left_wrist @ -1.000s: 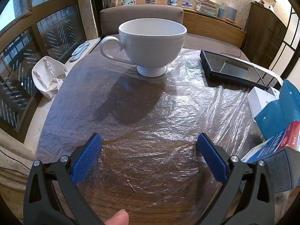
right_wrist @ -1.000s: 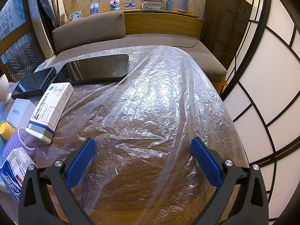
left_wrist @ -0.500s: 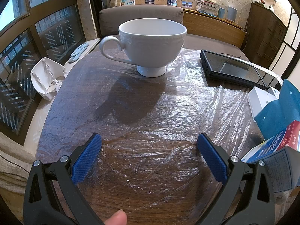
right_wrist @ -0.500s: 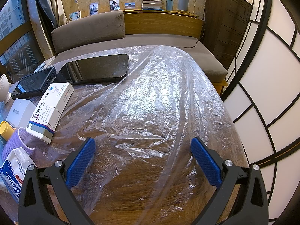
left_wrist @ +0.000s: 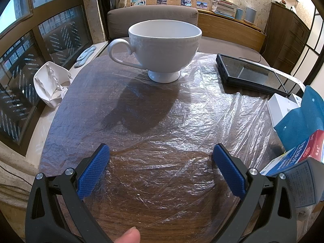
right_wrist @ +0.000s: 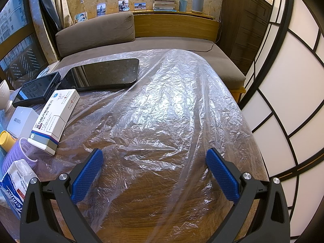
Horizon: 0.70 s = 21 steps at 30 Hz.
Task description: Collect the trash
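A thin clear plastic sheet [left_wrist: 202, 109] lies crumpled over the round wooden table [left_wrist: 154, 218]; it also shows in the right wrist view [right_wrist: 172, 105]. My left gripper [left_wrist: 161, 156] is open and empty, low over the sheet near the table's front edge. My right gripper [right_wrist: 155, 160] is open and empty, low over the sheet on the table's right side. A white medicine box [right_wrist: 53, 119] lies on the sheet left of the right gripper. A tissue pack [right_wrist: 14, 182] lies at the far left.
A white footed cup [left_wrist: 164, 44] stands at the back. A black tablet [left_wrist: 251, 76] and a larger dark tablet [right_wrist: 105, 73] lie near it. White box [right_wrist: 22, 119], purple cup [right_wrist: 18, 158], yellow item [right_wrist: 6, 139], blue folder [left_wrist: 303, 117]. Sofa behind.
The left gripper's view has shifted very slightly; the white object at the window sill sits a little further right in frame. The right gripper has not moved.
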{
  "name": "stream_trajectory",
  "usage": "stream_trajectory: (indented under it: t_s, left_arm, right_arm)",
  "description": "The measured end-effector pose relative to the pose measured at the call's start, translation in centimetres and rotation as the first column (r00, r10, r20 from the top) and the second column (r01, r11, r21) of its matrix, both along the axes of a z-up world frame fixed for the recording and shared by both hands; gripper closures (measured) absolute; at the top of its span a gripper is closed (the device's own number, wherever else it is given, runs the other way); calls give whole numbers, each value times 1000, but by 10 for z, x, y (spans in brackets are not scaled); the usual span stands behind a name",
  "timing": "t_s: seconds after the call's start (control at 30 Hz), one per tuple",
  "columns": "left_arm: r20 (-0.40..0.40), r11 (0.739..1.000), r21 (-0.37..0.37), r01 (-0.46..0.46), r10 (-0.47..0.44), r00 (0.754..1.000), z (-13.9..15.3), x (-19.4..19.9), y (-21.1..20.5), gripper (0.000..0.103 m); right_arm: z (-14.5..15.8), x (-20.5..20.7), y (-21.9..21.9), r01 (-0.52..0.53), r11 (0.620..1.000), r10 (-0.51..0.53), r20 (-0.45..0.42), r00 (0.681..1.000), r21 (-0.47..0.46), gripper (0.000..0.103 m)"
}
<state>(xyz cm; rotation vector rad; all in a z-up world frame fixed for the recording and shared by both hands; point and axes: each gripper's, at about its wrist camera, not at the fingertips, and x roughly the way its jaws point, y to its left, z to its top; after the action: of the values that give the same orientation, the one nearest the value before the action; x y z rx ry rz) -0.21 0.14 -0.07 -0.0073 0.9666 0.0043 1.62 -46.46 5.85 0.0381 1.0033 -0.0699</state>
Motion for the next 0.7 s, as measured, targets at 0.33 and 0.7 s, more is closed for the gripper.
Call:
stream_trajectory:
  t_s: [0.33, 0.7]
  left_arm:
    - [1, 1000, 0, -5, 5, 1000, 2, -3, -1, 1]
    - [3, 1000, 1, -6, 6, 1000, 3, -2, 0, 1]
  right_arm:
    - [0, 0, 0, 0, 1000, 0, 2, 1000, 0, 4]
    - [0, -2, 0, 0, 1000, 0, 3, 1000, 1, 4]
